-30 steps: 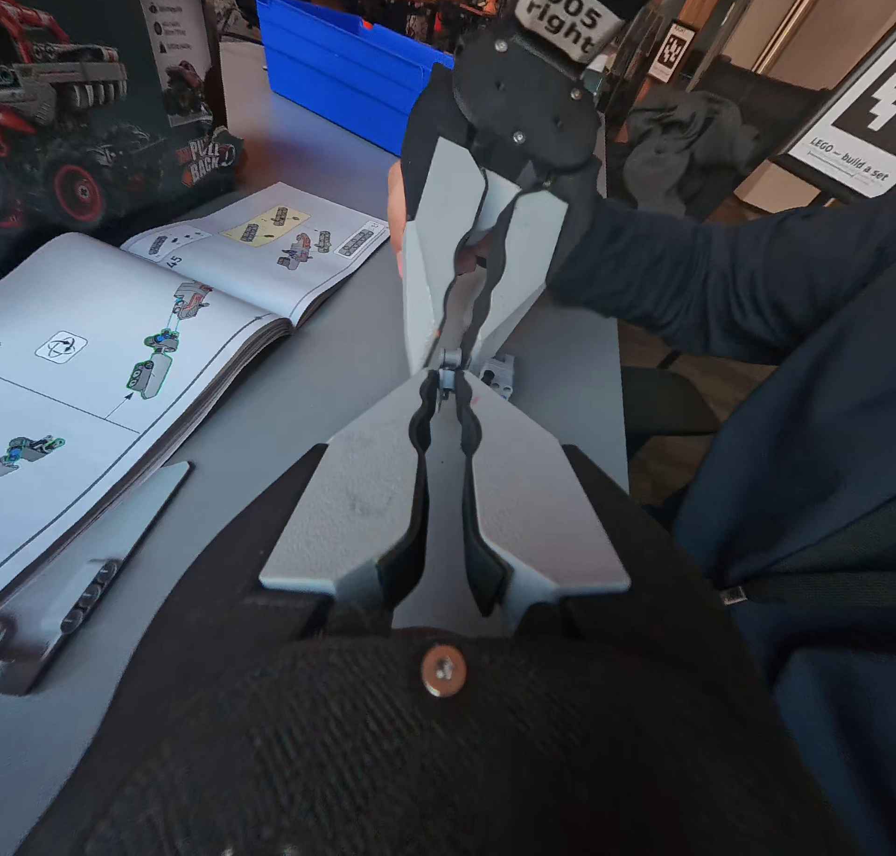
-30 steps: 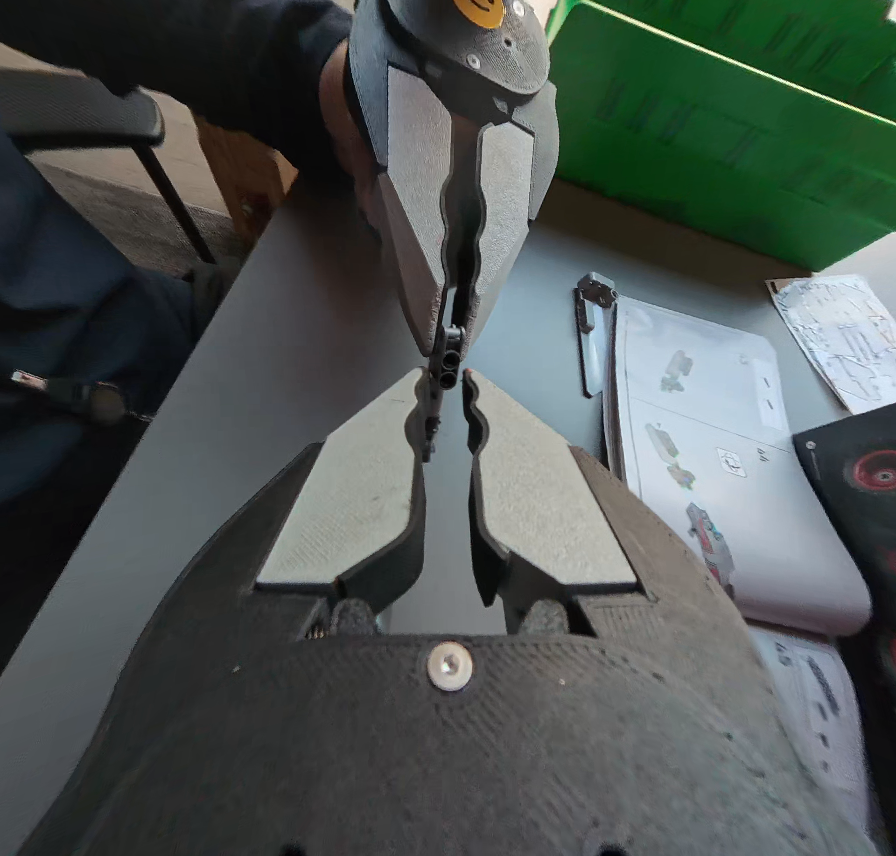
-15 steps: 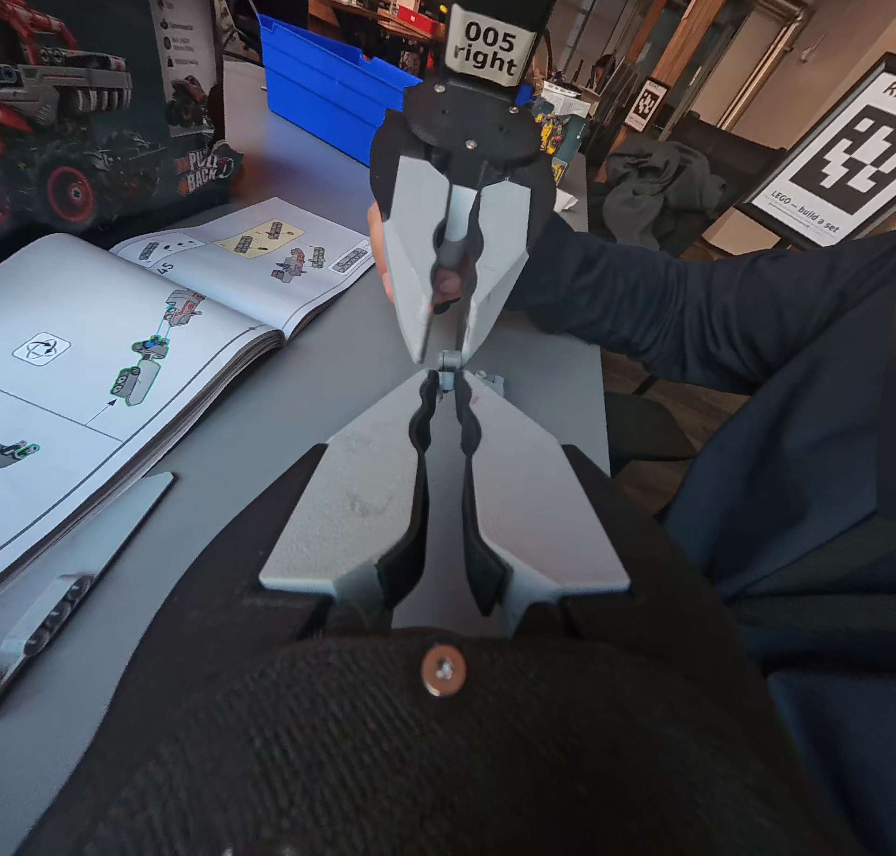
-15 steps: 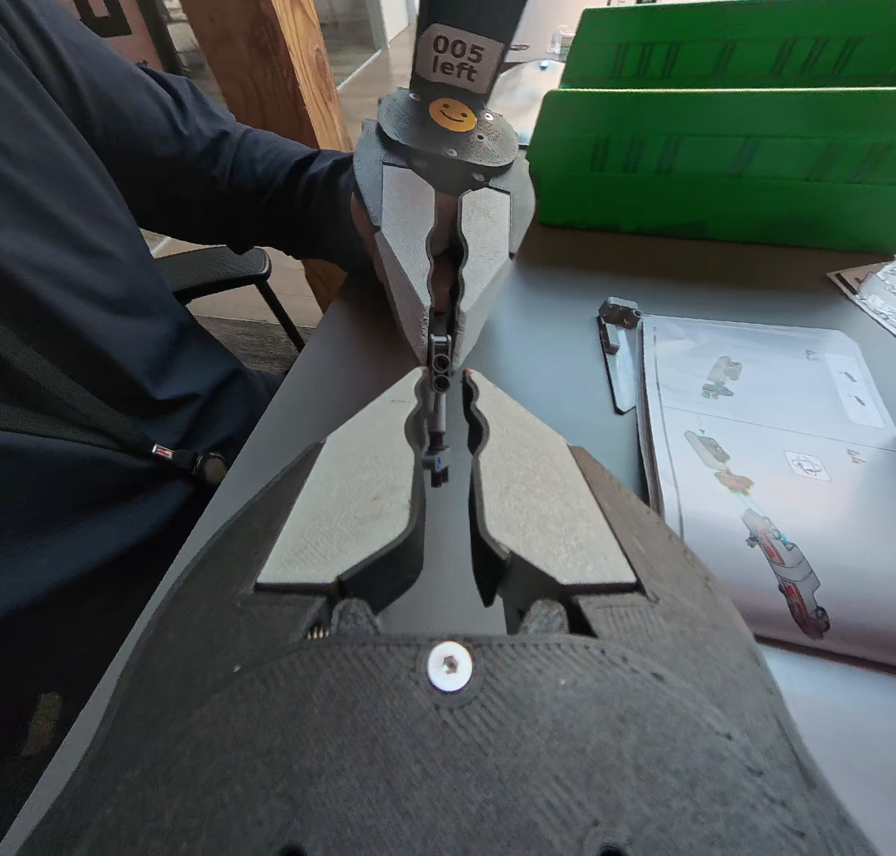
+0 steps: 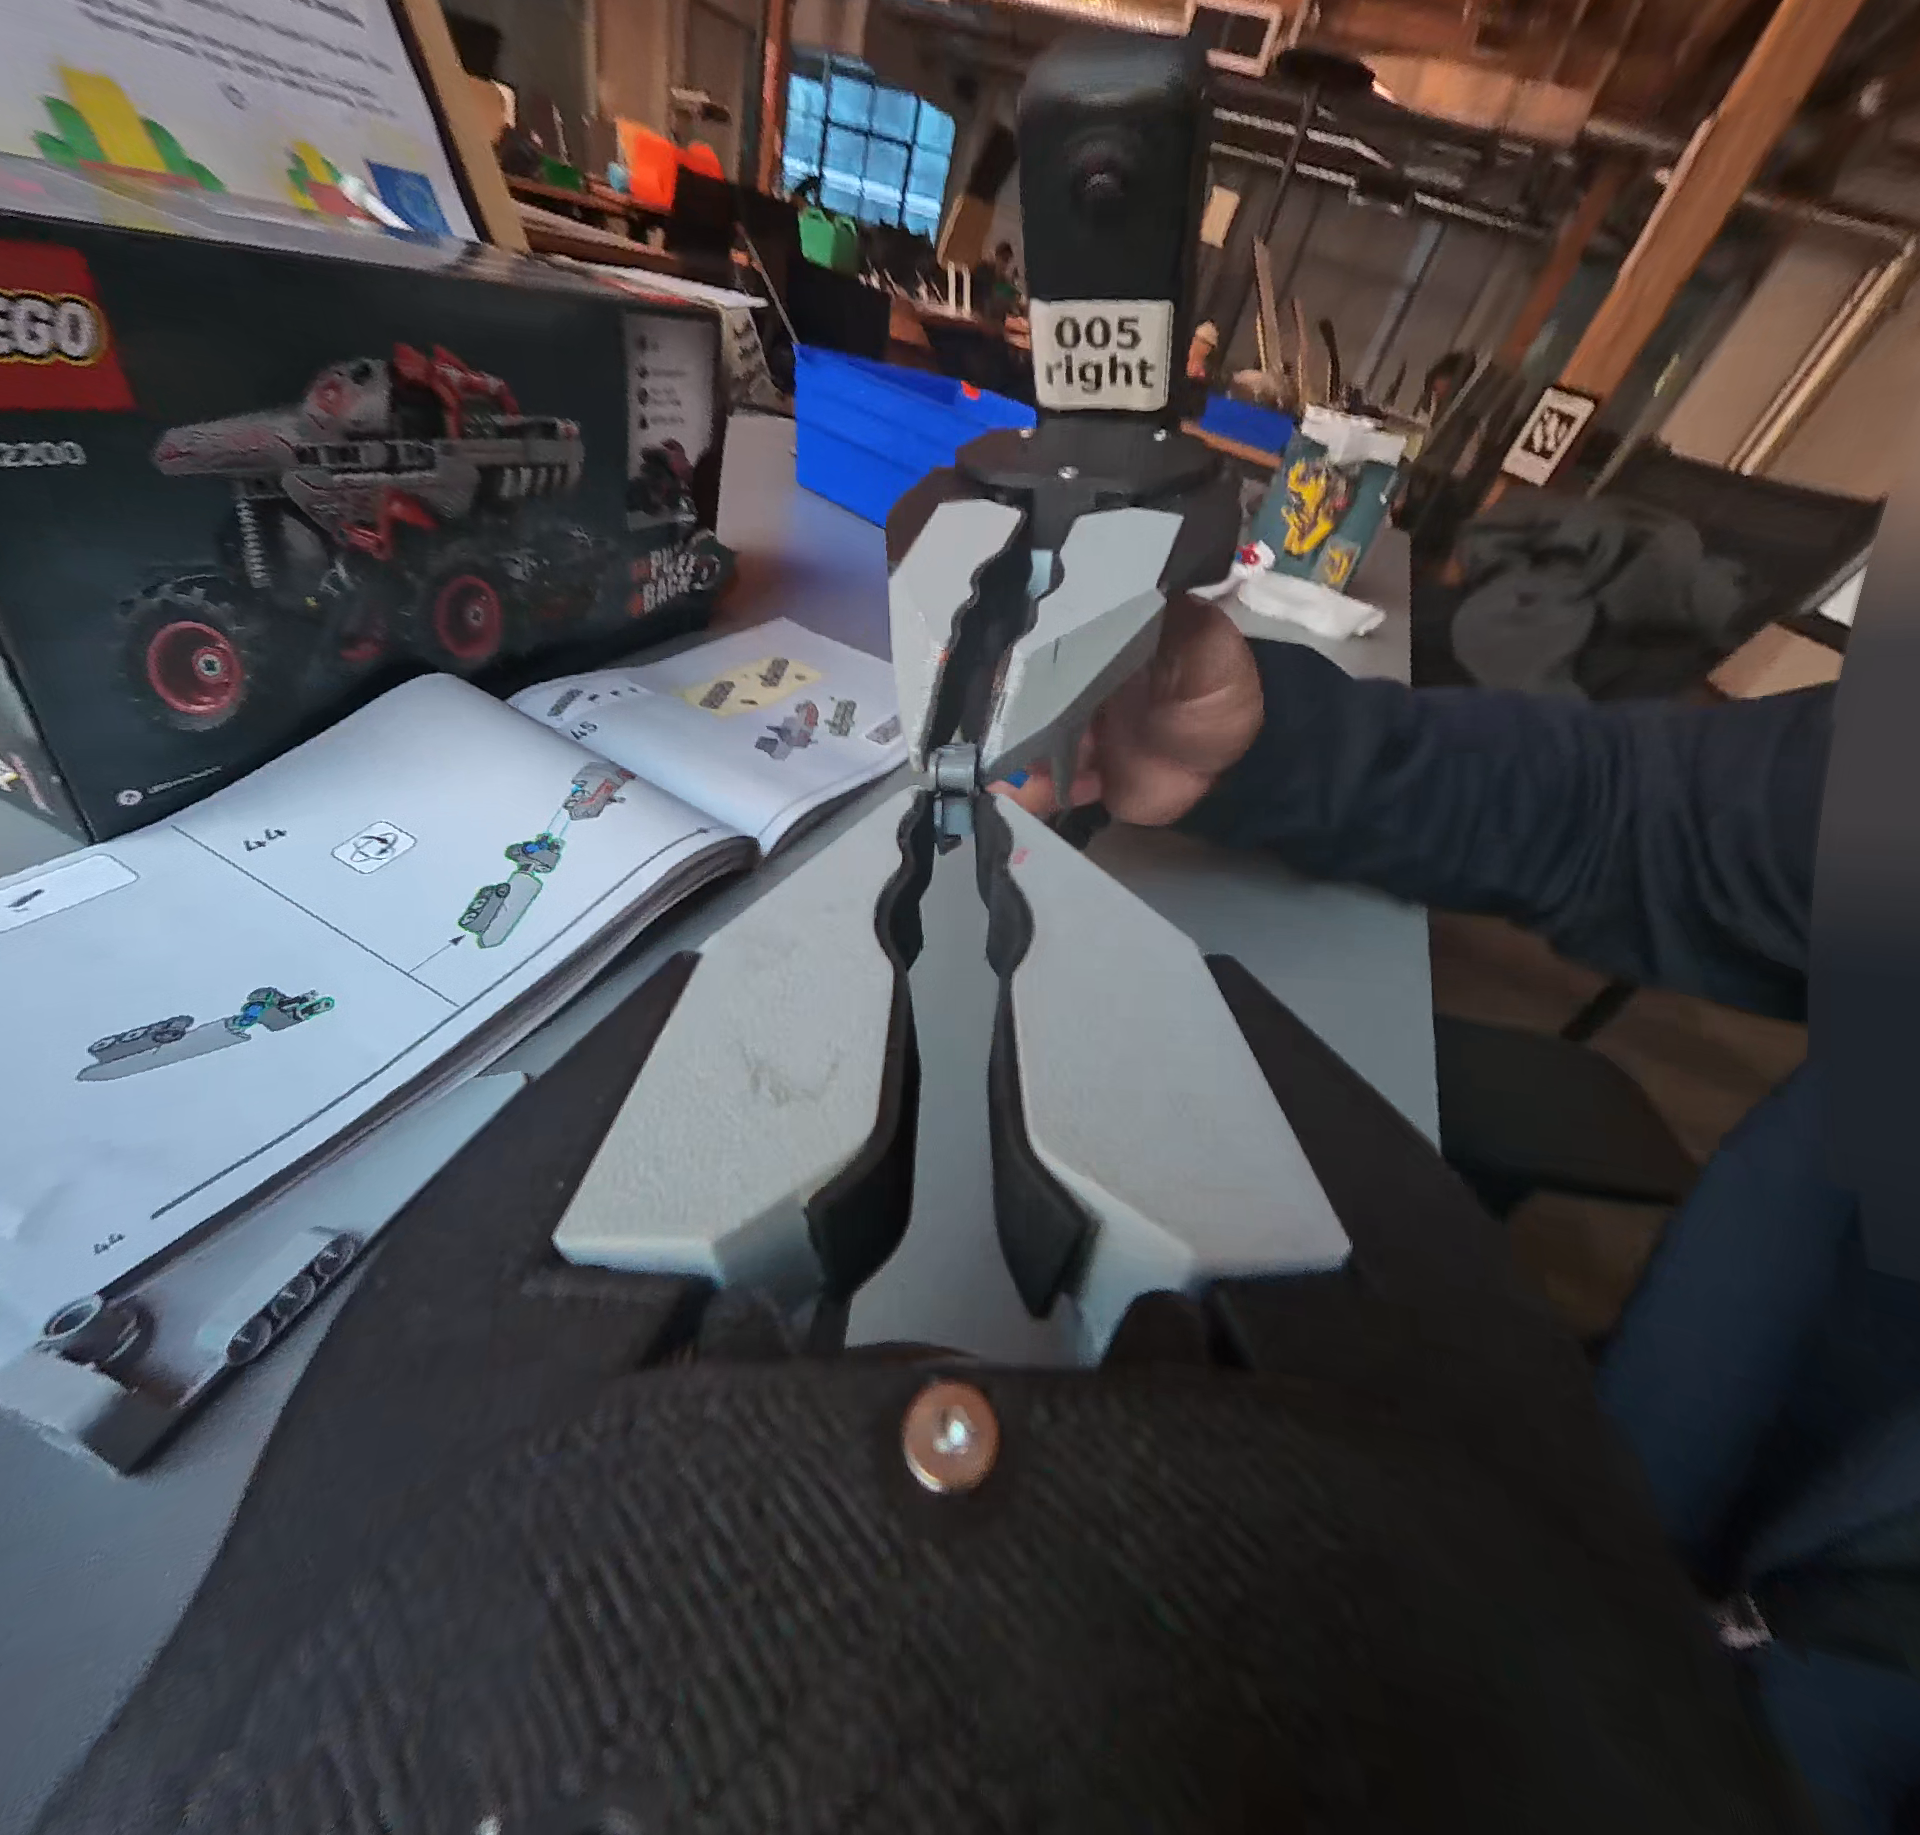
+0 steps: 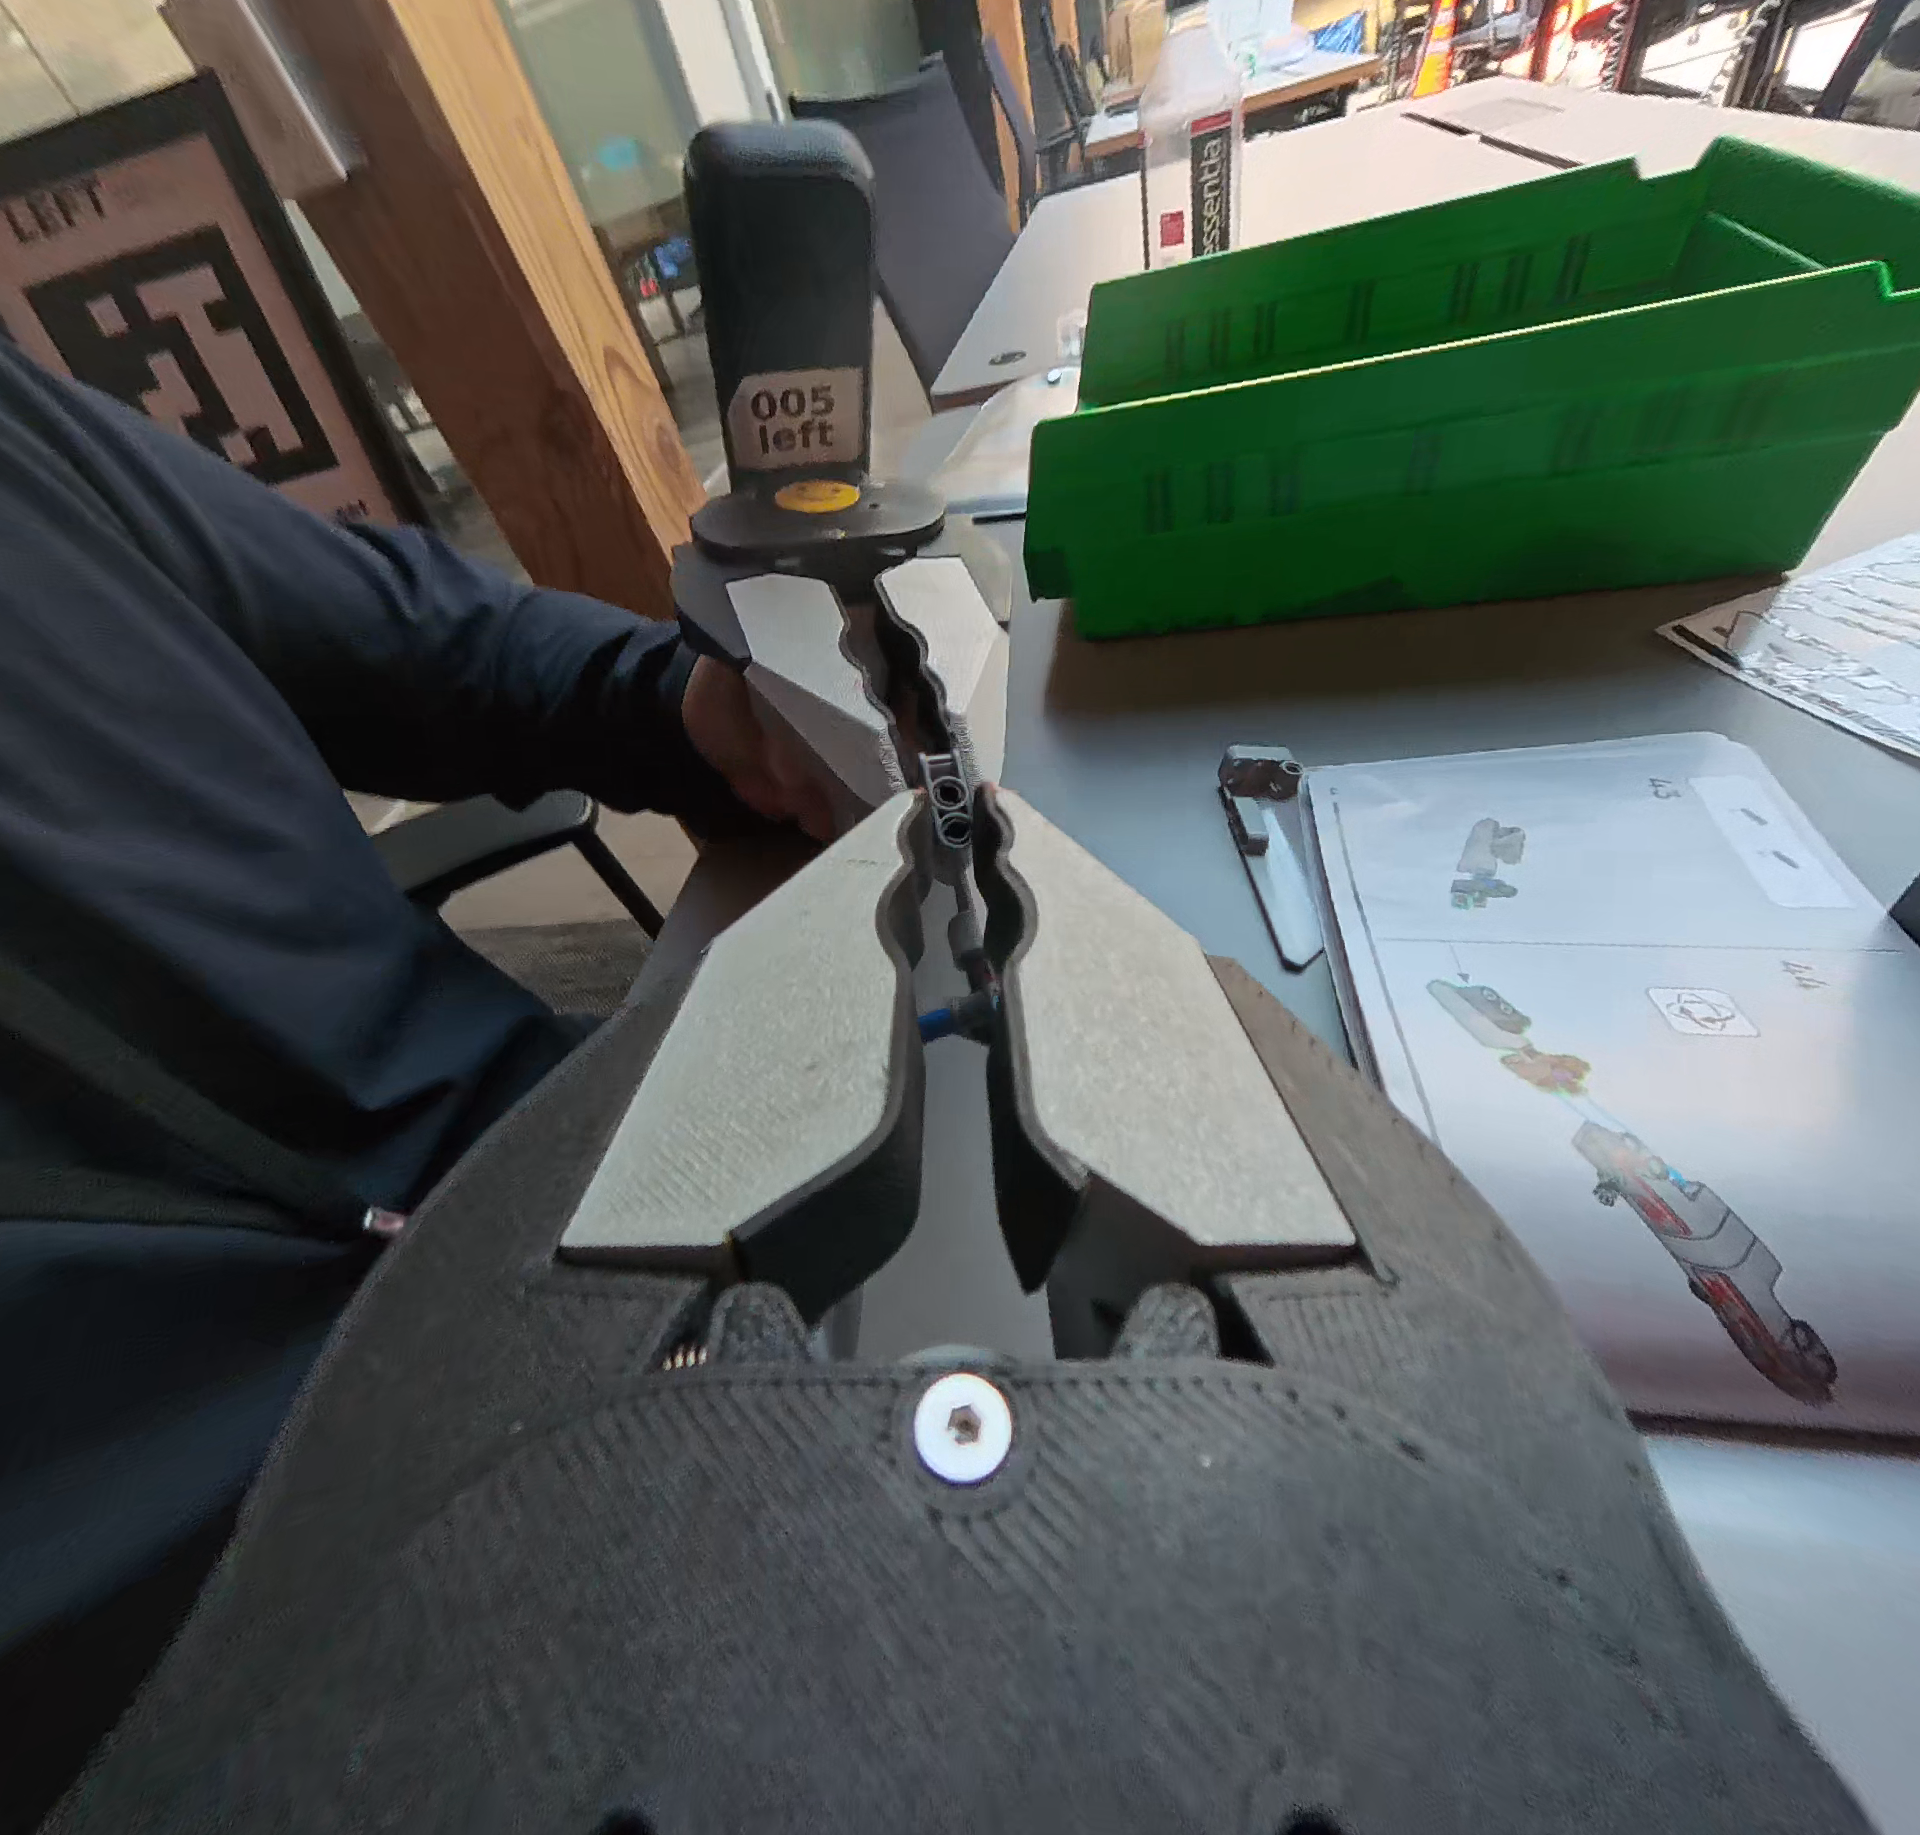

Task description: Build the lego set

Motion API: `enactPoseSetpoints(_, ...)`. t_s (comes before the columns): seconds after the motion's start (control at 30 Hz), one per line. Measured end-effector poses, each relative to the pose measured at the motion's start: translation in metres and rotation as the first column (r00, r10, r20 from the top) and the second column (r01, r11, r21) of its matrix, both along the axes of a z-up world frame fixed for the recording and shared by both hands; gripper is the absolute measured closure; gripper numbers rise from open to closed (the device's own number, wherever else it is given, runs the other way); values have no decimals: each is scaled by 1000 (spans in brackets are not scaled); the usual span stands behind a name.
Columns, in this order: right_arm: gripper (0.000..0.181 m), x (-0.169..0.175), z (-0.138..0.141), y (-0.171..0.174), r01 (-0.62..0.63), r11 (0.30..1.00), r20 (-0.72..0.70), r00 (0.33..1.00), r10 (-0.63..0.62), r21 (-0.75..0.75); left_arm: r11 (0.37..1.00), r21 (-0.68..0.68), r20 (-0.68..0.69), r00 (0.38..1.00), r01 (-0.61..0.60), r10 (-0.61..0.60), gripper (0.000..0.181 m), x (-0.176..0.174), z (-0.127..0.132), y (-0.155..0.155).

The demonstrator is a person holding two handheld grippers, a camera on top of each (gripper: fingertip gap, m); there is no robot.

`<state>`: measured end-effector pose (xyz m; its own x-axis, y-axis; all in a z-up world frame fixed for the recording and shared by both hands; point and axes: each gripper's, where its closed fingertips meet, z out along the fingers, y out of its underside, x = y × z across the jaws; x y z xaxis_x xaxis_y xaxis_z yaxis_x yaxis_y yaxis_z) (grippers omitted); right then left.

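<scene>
A small grey lego connector (image 6: 948, 811) with two round holes is held in the air between both grippers, which meet tip to tip. My right gripper (image 6: 951, 809) is shut on it; a dark axle with a blue pin (image 6: 954, 1018) runs back between its fingers. My left gripper (image 5: 948, 817) is shut on the other end of the same grey piece (image 5: 952, 779). The left gripper also shows opposite in the right wrist view (image 6: 935, 762), and the right gripper opposite in the left wrist view (image 5: 961, 746). Each is held by a hand in a dark sleeve.
An open instruction booklet (image 5: 416, 902) (image 6: 1662, 1006) lies on the grey table. A grey lego panel (image 5: 208, 1338) (image 6: 1262, 850) lies beside it. The set's box (image 5: 312, 538) and a blue bin (image 5: 883, 424) stand behind. Green bins (image 6: 1455, 455) and a sticker sheet (image 6: 1829, 642) are at the far side.
Both grippers have tilted up from the table to a more level pose, still tip to tip. The right jaws have narrowed onto the grey piece.
</scene>
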<state>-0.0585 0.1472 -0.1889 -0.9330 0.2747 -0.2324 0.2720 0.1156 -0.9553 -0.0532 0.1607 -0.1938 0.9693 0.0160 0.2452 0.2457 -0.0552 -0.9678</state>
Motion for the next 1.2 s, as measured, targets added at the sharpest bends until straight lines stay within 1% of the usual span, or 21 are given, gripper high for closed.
enactPoseSetpoints(0.13, 176, -9, 5, 2, 35, 990, 114, 993, -19, -136, 998, 45, 41, 998, -50, 48, 176, -8, 5, 1)
enactPoseSetpoints(0.23, 177, -12, 7, 3, 46, 980, 161, 987, -14, -194, 995, 87, 114, 993, -39, 29, 176, -10, 8, 1)
enactPoseSetpoints(0.33, 178, -13, 9, 5, 50, 969, 197, 980, -2, -242, 993, 112, 157, 987, -32, 14, 176, -10, 9, 1)
enactPoseSetpoints(0.5, 178, -15, 10, 5, 58, 961, 213, 977, 1, -270, 993, 110, 162, 987, -41, 23, 176, -12, 9, 2)
enactPoseSetpoints(0.6, 178, -17, 9, 6, 68, 960, 217, 976, -8, -270, 994, 79, 100, 993, -69, 61, 176, -13, 7, 3)
enactPoseSetpoints(0.63, 178, -17, 9, 6, 71, 961, 215, 977, -12, -268, 995, 82, 106, 993, -64, 55, 176, -13, 7, 3)
enactPoseSetpoints(0.73, 178, -18, 12, 6, 79, 958, 206, 978, -21, -275, 990, 134, 207, 978, -38, 10, 176, -14, 10, 2)
enactPoseSetpoints(0.83, 178, -18, 13, 6, 56, 946, 239, 971, 24, -321, 987, 159, 255, 967, -12, -30, 176, -14, 11, 2)
enactPoseSetpoints(0.9, 178, -17, 11, 5, 35, 954, 245, 969, 40, -298, 987, 163, 282, 958, 4, -50, 176, -13, 10, 2)
enactPoseSetpoints(1.03, 176, -10, 8, 10, -21, 986, 150, 988, 47, -168, 989, 148, 266, 962, 22, -62, 176, -9, 9, 5)
enactPoseSetpoints(1.1, 174, -9, 5, 14, -28, 993, 132, 990, 44, -118, 987, 162, 284, 957, 19, -65, 176, -11, 10, 3)
enactPoseSetpoints(1.2, 169, -8, 4, 14, -45, 991, 150, 987, 63, -122, 986, 162, 300, 951, 33, -81, 177, -10, 9, 4)
